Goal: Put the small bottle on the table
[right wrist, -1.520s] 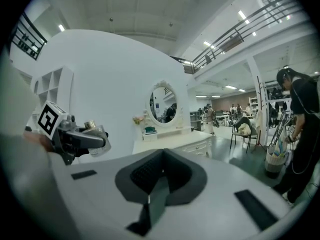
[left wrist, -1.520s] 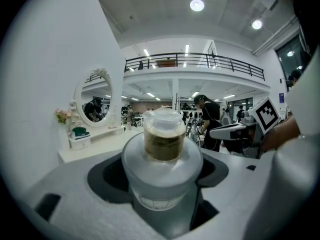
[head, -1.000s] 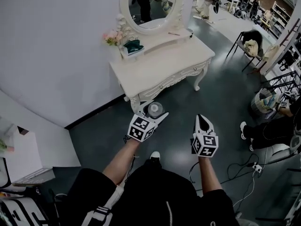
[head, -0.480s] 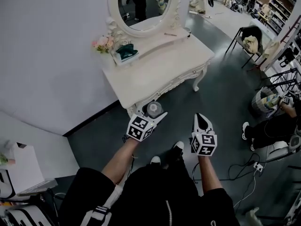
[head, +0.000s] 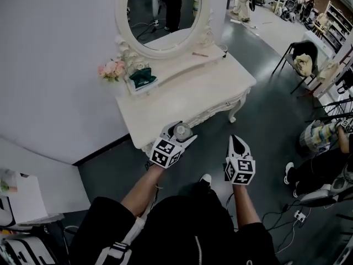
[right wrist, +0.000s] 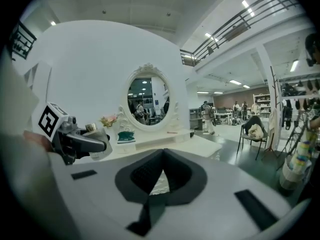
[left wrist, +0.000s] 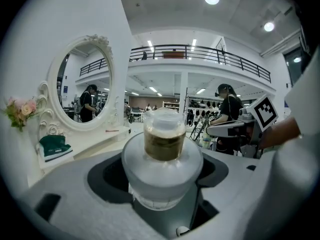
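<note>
A small frosted-glass bottle [head: 182, 129] with a gold neck and clear cap sits between the jaws of my left gripper [head: 181, 133], which is shut on its round body. In the left gripper view the bottle [left wrist: 162, 149] stands upright and fills the space between the jaws. The bottle hangs just over the front edge of the white dressing table [head: 193, 87]. My right gripper [head: 237, 139] is to the right, off the table over the dark floor, shut with nothing in it. The right gripper view shows its own jaws closed [right wrist: 162, 159] and the left gripper with the bottle [right wrist: 95, 134] at left.
An oval mirror [head: 162, 12], pink flowers [head: 112, 69] and a green object on a white stand [head: 142, 77] sit at the table's back. A chair [head: 300, 54] and a seated person's legs [head: 322, 162] are at right. A white cabinet [head: 25, 200] stands at left.
The table has come nearer in the head view. The left gripper with the bottle has gone from over the floor to the table's front edge. Both grips look the same.
</note>
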`<action>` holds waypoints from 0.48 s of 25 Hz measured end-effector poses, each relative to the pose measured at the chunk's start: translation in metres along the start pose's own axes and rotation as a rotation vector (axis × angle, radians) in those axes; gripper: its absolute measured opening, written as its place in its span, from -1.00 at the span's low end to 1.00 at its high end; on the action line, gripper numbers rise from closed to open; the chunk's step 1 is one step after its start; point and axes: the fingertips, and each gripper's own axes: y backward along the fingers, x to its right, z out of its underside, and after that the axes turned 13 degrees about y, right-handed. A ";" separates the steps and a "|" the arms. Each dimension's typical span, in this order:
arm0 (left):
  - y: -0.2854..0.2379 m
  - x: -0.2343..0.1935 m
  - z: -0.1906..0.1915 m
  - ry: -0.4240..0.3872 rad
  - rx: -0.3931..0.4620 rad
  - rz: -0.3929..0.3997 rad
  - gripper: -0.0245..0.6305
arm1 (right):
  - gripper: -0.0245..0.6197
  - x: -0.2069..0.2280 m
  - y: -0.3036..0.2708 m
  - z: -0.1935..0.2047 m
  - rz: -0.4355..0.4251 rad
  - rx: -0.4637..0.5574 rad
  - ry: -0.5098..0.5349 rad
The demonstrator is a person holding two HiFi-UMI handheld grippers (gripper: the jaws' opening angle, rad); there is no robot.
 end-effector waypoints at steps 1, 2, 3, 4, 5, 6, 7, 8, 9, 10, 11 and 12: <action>-0.013 -0.003 -0.009 0.003 0.006 -0.010 0.13 | -0.92 0.012 -0.011 -0.005 -0.009 0.005 0.002; -0.025 -0.005 -0.018 0.006 0.013 -0.021 0.13 | -0.92 0.025 -0.022 -0.009 -0.021 0.009 0.005; -0.037 -0.007 -0.027 0.008 0.020 -0.033 0.13 | -0.92 0.036 -0.034 -0.014 -0.034 0.012 0.008; -0.048 -0.010 -0.035 0.009 0.027 -0.045 0.13 | -0.92 0.047 -0.045 -0.018 -0.049 0.016 0.014; -0.058 -0.013 -0.042 0.010 0.034 -0.059 0.13 | -0.92 0.056 -0.056 -0.022 -0.064 0.020 0.020; -0.068 -0.017 -0.048 0.011 0.041 -0.073 0.13 | -0.92 0.065 -0.067 -0.024 -0.080 0.023 0.026; -0.077 -0.019 -0.053 0.014 0.047 -0.086 0.13 | -0.92 0.074 -0.077 -0.025 -0.095 0.024 0.032; -0.085 -0.021 -0.056 0.019 0.053 -0.098 0.13 | -0.92 0.081 -0.086 -0.025 -0.110 0.024 0.038; -0.091 -0.023 -0.060 0.024 0.058 -0.111 0.13 | -0.92 0.087 -0.095 -0.026 -0.125 0.025 0.045; -0.095 -0.026 -0.063 0.030 0.063 -0.125 0.13 | -0.92 0.091 -0.105 -0.027 -0.141 0.026 0.050; -0.097 -0.029 -0.067 0.036 0.067 -0.141 0.13 | -0.92 0.094 -0.114 -0.030 -0.160 0.027 0.054; -0.098 -0.033 -0.070 0.041 0.069 -0.159 0.13 | -0.92 0.094 -0.124 -0.032 -0.181 0.029 0.056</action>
